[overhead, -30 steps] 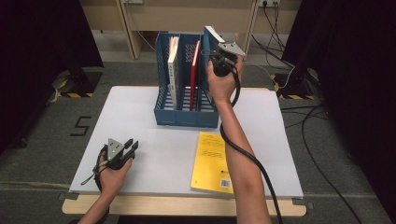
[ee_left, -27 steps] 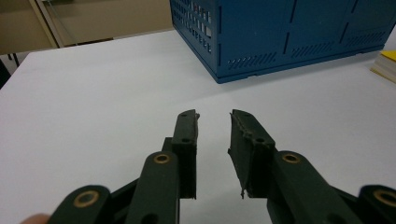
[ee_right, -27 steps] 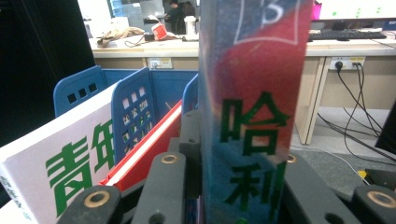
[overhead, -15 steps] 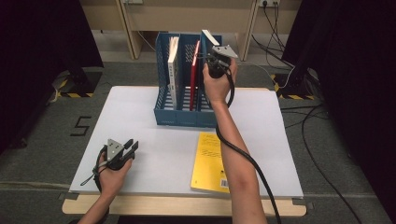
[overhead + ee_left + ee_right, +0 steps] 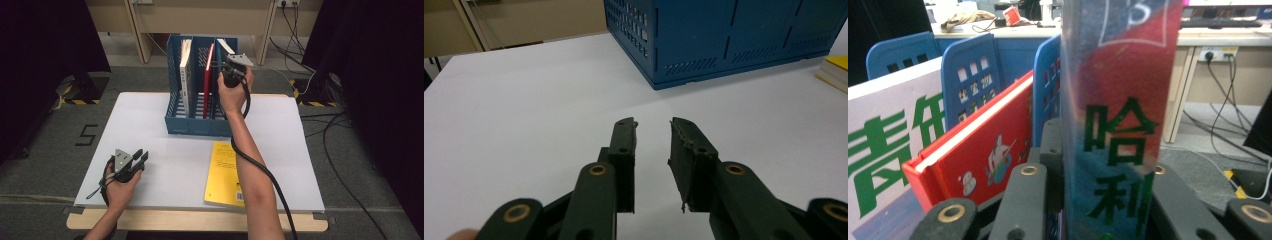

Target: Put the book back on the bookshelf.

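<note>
A blue file rack (image 5: 197, 112) with three slots stood at the far middle of the white table (image 5: 150, 125); its left slot held a white book (image 5: 185, 75), upright; the middle slot held a red book (image 5: 207, 80), leaning slightly; over the right slot the right gripper (image 5: 231, 65) clamped a blue-and-red book (image 5: 1120, 125) by its spine, its top corner tilted above the rack, how deep it sat could not be told. A yellow book (image 5: 223, 172) lay flat in front of the rack, near the right forearm. The left gripper (image 5: 653, 135) rested low at the near left of the table, jaws parted and empty.
</note>
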Motion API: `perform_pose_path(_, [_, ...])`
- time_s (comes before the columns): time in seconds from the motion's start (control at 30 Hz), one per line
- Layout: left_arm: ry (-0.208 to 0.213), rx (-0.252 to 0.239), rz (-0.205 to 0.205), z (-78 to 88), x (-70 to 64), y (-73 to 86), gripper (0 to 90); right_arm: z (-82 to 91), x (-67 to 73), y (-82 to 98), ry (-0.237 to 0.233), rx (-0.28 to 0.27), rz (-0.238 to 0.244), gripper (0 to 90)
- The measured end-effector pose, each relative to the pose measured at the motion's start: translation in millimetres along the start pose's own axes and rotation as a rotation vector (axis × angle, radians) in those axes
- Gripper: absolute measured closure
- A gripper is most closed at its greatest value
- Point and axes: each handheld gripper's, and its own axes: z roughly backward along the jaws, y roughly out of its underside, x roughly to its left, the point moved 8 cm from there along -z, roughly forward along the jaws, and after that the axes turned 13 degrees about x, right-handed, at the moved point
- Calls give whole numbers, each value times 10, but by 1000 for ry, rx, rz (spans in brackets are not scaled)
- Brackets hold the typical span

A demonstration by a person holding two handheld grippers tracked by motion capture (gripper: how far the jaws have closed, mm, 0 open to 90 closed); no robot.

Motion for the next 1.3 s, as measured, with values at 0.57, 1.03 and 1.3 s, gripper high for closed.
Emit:
perform_pose_path(0.57, [1, -2, 0, 1, -7, 1, 713, -197, 17, 253, -18, 71, 9, 749])
perform_pose_path(1.03, [8, 4, 0, 2, -7, 4, 711, -47, -32, 383, -47, 124, 18, 741])
perform_pose_path(1.3, [7, 7, -7, -2, -14, 3, 710, 127, -75, 551, -52, 182, 19, 733])
